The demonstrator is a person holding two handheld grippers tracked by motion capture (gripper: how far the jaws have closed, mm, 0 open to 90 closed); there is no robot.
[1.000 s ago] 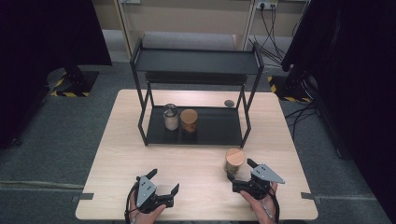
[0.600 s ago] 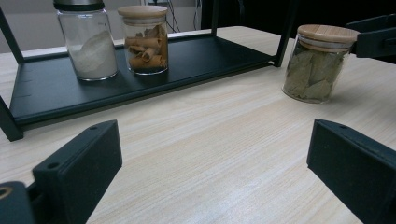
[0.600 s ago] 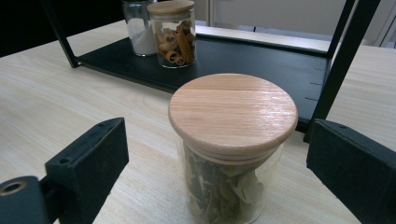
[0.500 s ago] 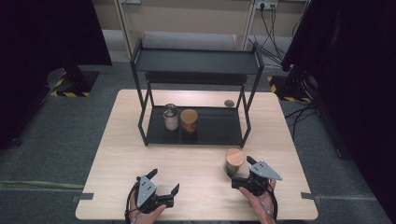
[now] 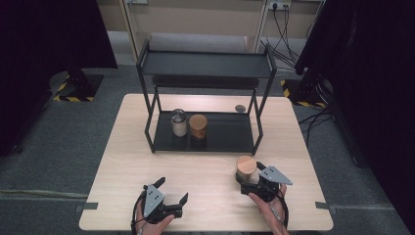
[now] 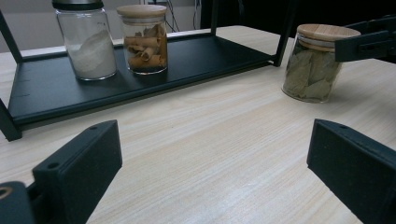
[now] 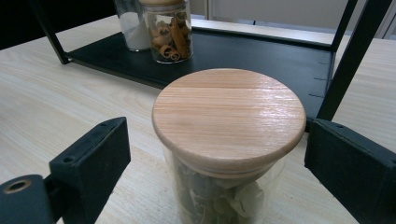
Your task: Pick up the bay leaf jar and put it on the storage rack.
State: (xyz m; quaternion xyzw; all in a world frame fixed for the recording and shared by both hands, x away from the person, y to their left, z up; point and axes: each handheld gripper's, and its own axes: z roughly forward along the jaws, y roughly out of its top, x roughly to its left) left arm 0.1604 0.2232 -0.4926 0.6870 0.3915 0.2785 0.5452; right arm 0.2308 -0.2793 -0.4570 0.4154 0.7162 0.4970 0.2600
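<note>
Wooden-lidded jar (image 7: 228, 140), base cut off, between right claw (image 7: 215, 158) jaws

Both grippers are black, the left gripper (image 5: 172, 193) and the right gripper (image 5: 250, 172) each topped by a grey three-cornered plate. A black cable trails from each. The blocky jaws carry small round holes, perhaps for screws.

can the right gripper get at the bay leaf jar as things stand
Probably yes: the right gripper is open with its jaws on either side of the bay leaf jar, apart from the glass. The jar stands alone on the table, nothing between.
</note>
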